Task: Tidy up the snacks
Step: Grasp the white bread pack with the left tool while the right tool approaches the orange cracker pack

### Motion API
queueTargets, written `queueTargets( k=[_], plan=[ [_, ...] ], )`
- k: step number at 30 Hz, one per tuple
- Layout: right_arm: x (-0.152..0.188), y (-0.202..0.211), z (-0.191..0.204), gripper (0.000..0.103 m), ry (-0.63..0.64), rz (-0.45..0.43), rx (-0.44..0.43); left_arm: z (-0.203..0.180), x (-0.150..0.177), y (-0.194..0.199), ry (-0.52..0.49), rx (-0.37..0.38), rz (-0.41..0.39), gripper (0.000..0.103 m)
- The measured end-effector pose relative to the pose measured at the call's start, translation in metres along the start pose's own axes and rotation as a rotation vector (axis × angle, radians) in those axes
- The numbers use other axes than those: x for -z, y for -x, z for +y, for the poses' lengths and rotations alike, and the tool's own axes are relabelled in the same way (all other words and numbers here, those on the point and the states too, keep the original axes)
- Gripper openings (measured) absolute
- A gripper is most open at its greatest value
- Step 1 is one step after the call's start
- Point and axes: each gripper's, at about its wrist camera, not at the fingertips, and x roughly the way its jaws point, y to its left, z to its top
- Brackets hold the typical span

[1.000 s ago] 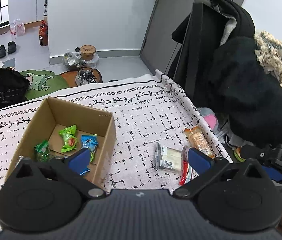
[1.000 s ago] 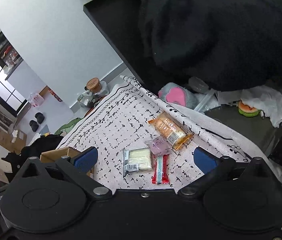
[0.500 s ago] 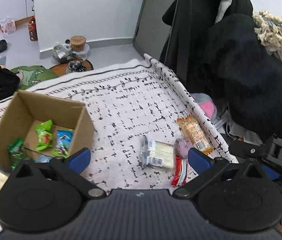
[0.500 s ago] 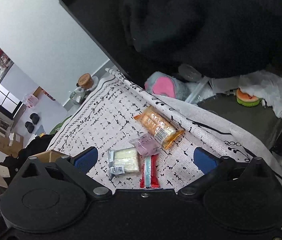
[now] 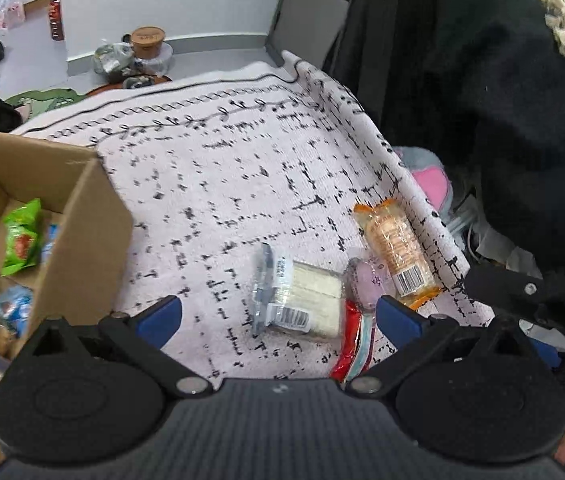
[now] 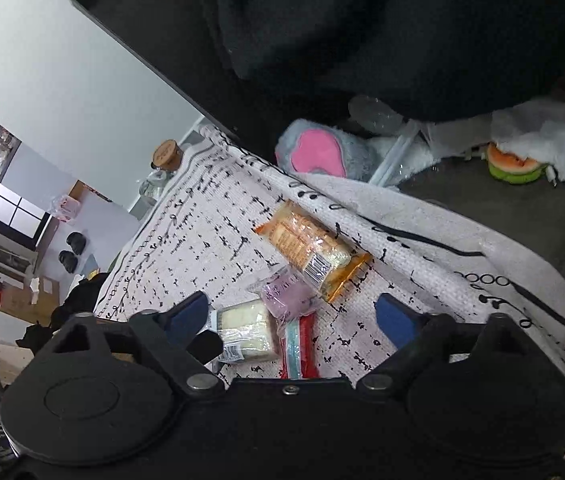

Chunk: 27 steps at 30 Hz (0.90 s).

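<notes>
Several snacks lie on the patterned cloth (image 5: 222, 168): a white sandwich pack (image 5: 302, 300), a pink packet (image 5: 366, 280), an orange wafer pack (image 5: 396, 252) and a red bar (image 5: 352, 344). My left gripper (image 5: 278, 318) is open just above the white pack. My right gripper (image 6: 292, 318) is open over the same cluster: white pack (image 6: 246, 332), pink packet (image 6: 288, 294), orange pack (image 6: 310, 252), red bar (image 6: 298, 344). A cardboard box (image 5: 78, 216) at the left holds several snacks, among them a green packet (image 5: 20, 236).
Dark coats (image 5: 502, 80) hang right of the table. A pink and grey plush (image 6: 322, 152) and a watermelon toy (image 6: 514, 164) lie beyond the cloth's edge. Jars and bags (image 5: 138, 50) stand on the floor behind.
Both grippers have moved closer to the snack cluster at the cloth's right edge; the left one has shifted right, away from the box. Both stay open and empty.
</notes>
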Motion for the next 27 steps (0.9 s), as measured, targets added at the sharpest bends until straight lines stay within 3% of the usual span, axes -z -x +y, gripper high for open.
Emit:
queueTargets(
  k=[13,22,27],
  plan=[
    [-0.004,-0.030,-0.008,0.075,-0.033,0.048,0.000,-0.007,-0.002,-0.047,-0.007,0.013,0.041,0.091],
    [-0.004,-0.041,-0.009,0.075,-0.035,0.075,0.009,-0.016,0.005,-0.068,-0.060,-0.053,0.075,0.085],
    [-0.003,-0.046,-0.004,0.075,-0.013,0.081,0.010,-0.014,0.001,-0.064,-0.052,-0.080,0.051,0.063]
  ],
)
